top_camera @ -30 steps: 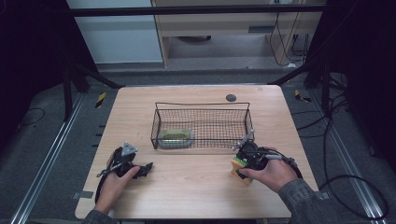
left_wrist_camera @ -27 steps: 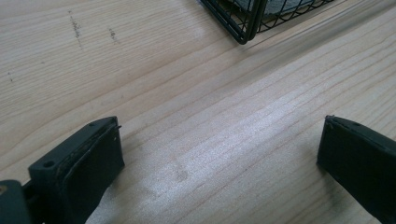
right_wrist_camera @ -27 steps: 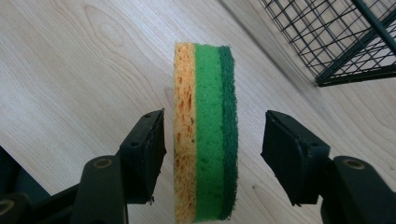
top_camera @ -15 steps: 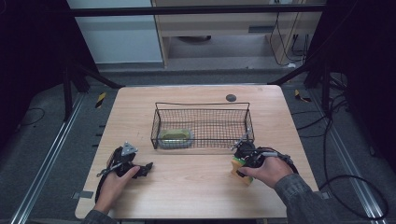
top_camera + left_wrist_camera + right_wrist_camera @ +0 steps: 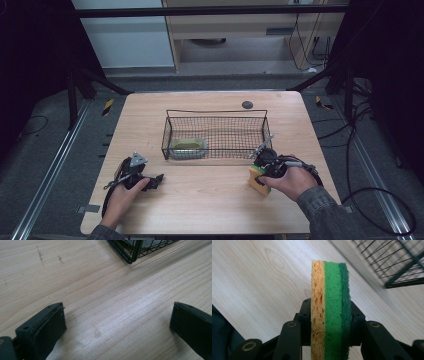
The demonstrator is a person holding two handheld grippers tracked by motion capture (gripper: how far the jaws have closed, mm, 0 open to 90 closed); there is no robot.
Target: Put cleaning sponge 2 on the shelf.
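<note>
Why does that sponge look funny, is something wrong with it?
Nothing is broken or spilled. The sponge stands on its edge because the right claw has just been closing and now pinches it from both sides. The basket sits straight on the table.

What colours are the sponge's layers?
Orange-yellow, bright green and dark green on the sponge; clearest in the right gripper view.

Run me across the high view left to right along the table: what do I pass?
Left tool with jaws apart over bare wood → green sponge in the wire basket → basket's right wall → right tool shut on the orange-and-green sponge.
</note>
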